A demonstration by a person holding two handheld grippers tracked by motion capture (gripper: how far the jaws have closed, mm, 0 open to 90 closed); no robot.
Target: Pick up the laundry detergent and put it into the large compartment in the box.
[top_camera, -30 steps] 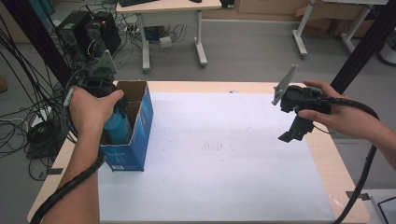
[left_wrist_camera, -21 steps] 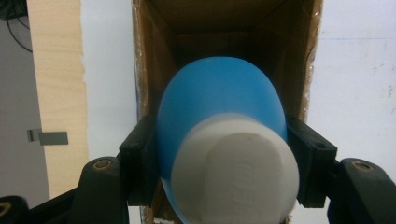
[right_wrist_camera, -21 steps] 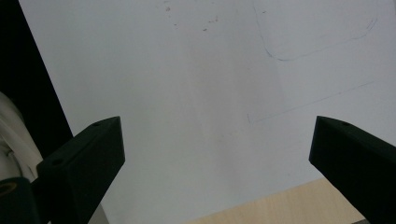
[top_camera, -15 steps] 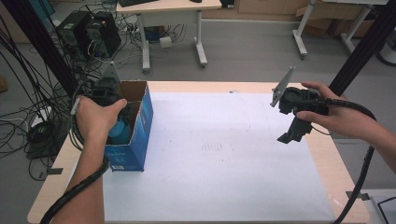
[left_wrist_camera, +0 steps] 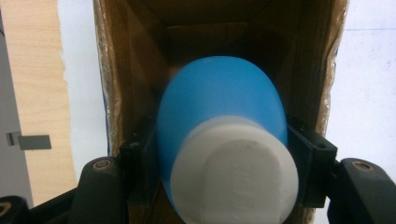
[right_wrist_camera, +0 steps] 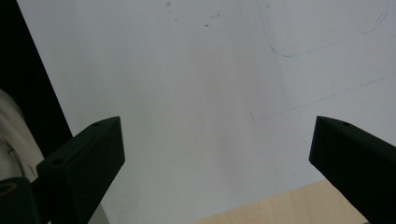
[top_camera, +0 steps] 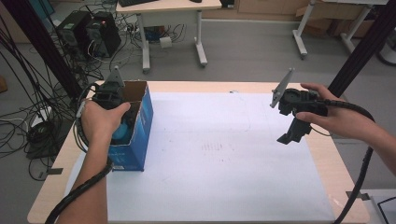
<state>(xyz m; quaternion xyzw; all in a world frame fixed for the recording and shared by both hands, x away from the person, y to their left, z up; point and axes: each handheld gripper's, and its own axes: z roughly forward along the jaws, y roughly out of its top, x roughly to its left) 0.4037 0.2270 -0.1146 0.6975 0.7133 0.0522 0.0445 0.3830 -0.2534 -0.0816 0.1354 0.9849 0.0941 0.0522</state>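
Where lettering unreadable, blue box [top_camera: 140, 126]

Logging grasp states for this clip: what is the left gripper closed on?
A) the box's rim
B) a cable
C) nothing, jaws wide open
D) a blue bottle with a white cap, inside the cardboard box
D: in the left gripper view the left gripper clamps the blue bottle from both sides inside the cardboard box.

Counts — one blue box [top_camera: 136, 140], one blue bottle [left_wrist_camera: 219, 107], one white sheet [top_camera: 219, 168], two claws — left claw [left_wrist_camera: 219, 154], right claw [top_camera: 292, 135].
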